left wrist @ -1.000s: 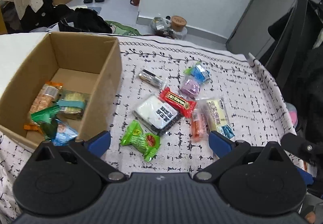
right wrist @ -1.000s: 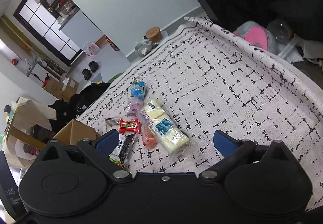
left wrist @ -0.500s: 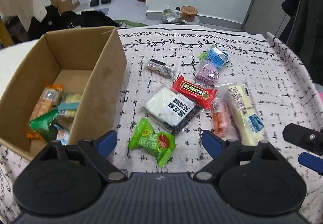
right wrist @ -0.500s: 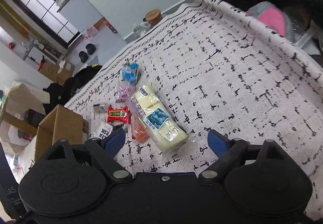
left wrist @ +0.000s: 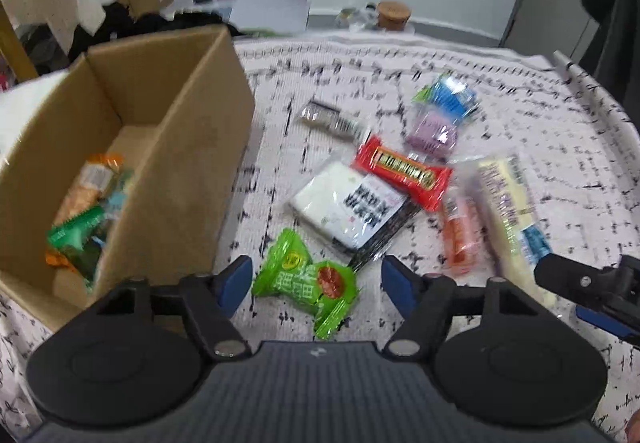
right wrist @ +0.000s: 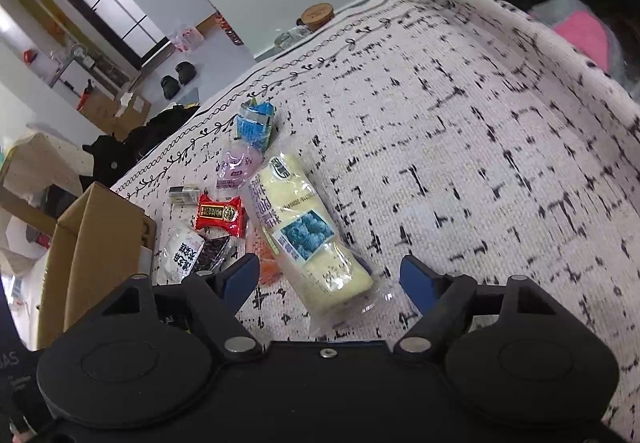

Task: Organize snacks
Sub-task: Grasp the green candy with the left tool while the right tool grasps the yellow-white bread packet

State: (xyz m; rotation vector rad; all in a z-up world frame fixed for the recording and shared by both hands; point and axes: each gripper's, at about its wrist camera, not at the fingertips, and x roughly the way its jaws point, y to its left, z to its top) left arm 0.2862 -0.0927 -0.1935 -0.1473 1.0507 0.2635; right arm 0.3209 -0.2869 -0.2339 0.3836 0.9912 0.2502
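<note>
My left gripper (left wrist: 316, 283) hangs over a green snack packet (left wrist: 306, 277) that lies between its blue fingertips; the jaws are closing and the pads stand clear of it. My right gripper (right wrist: 330, 277) straddles the near end of a long pale-yellow cake pack (right wrist: 308, 239); its jaws are closing too, with gaps on both sides. Other snacks lie on the cloth: a white-and-black pack (left wrist: 352, 209), a red bar (left wrist: 402, 173), an orange packet (left wrist: 460, 231), a purple one (left wrist: 432, 133), a blue one (left wrist: 450, 97). The cardboard box (left wrist: 200, 147) at left holds several snacks.
The patterned tablecloth (right wrist: 460, 147) drops off at the right and far edges. A small silver wrapper (left wrist: 328, 119) lies near the box wall. On the floor beyond are shoes, a bottle, dark clothes and more cartons. The right gripper's tip (left wrist: 592, 283) shows at the left wrist view's right edge.
Both grippers have come down toward the table and their fingers have narrowed. The green packet now sits between the left fingertips, the yellow cake pack between the right ones.
</note>
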